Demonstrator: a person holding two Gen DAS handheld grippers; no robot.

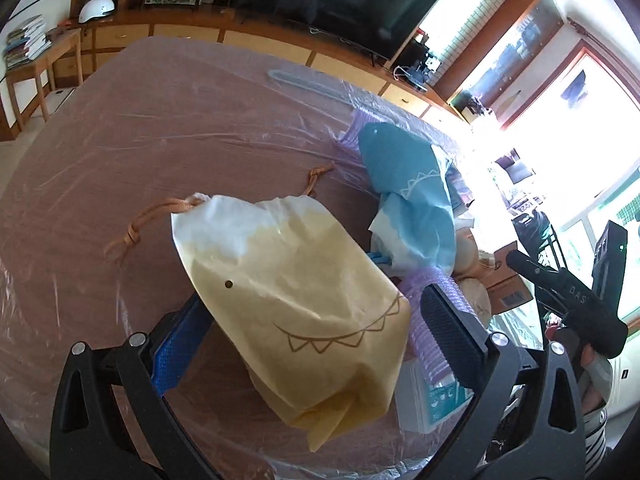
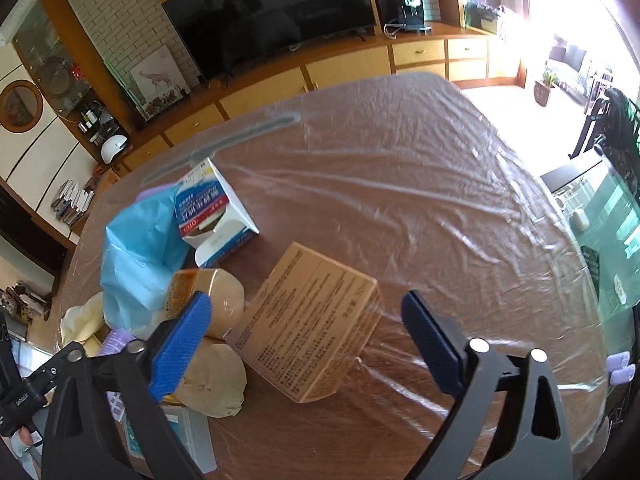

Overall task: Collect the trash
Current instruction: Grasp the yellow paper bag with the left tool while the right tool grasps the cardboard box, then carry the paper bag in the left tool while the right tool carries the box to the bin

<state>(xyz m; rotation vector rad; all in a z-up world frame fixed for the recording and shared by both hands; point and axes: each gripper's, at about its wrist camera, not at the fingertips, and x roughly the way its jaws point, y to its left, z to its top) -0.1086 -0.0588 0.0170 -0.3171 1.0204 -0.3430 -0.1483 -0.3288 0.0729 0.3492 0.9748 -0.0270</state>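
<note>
**Trash collection — early stage, nothing gripped yet**

Table [image 2: 400, 168] was covered w/ clear plastic film; trash sat bunched on one side of it. Seen from the right wrist: brown cardboard box [image 2: 308, 320] lying tilted, nearest the right gripper [image 2: 306, 344]; a beige jar [image 2: 216, 300] just beside it, partly behind the near pad; a white-and-blue carton [image 2: 216, 216] further back; a crumpled tan wad [image 2: 216, 380] touching the box's lower corner. The blue paper bag [image 2: 140, 256] lay at the pile's far-left edge.

Right gripper: jaws wide apart, straddling the cardboard box from above — pads clear of it, no contact visible. Holding nothing.

Left gripper [image 1: 316, 328]: jaws also spread wide, w/ the yellow drawstring bag [image 1: 296, 292] betw. them. Pads didn't look to press on the paper; bag appeared to rest on the table, its orange cord [image 1: 132, 232] trailing loose. Whether its mouth was open — couldn't tell.

Progress, by my reading: approx. nil. All visible items were still loose on the table, none seen inside a bag. Remaining: secure a bag, then move box, jar, carton, wad into it. Box looks like the first pick.
</note>
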